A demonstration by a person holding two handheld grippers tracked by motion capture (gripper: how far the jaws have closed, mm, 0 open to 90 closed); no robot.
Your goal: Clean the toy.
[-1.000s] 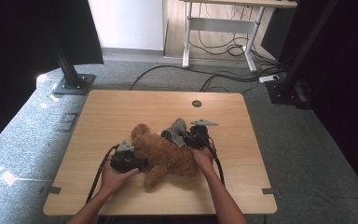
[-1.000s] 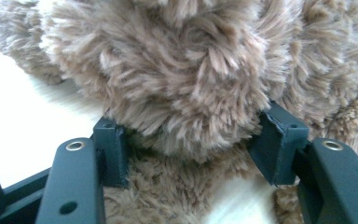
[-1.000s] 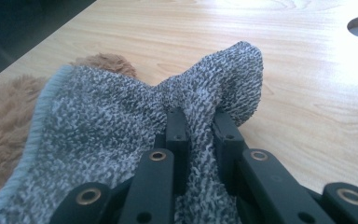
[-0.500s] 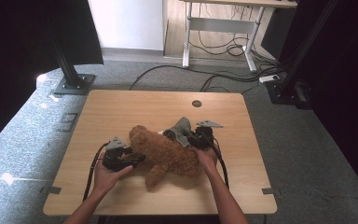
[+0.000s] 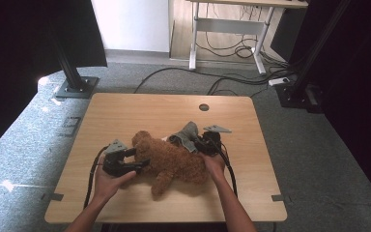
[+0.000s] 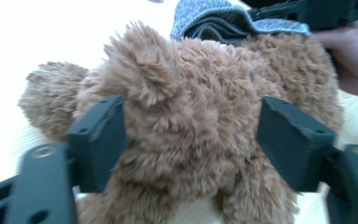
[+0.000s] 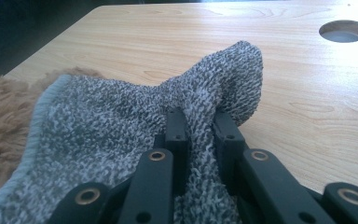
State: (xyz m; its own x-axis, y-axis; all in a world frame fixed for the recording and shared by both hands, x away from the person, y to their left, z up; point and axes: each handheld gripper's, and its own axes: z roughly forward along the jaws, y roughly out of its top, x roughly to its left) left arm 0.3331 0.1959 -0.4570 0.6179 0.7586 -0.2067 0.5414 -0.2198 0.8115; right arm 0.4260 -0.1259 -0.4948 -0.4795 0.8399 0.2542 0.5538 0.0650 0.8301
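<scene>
Since the earlier frame the left gripper [image 5: 136, 160] had shifted a little out from the brown curly-furred plush toy dog [image 5: 171, 162] and its jaws had just been opening, w/ the toy's body between them. In the left gripper view the pads [image 6: 100, 140] stood wide either side of the fur, brushing it at most, not squeezing. The toy looked light, soft and squashy, fur a bit slippery; best held across the thick torso, not a leg or ear. The right gripper [image 7: 200, 126] was pinched tight on a fold of the grey terry cloth garment [image 7: 121, 135], which draped off to its left over the toy's rump. Limp fabric, so grip near the hem. Light wooden table [image 5: 125, 111] lay beyond both.
</scene>
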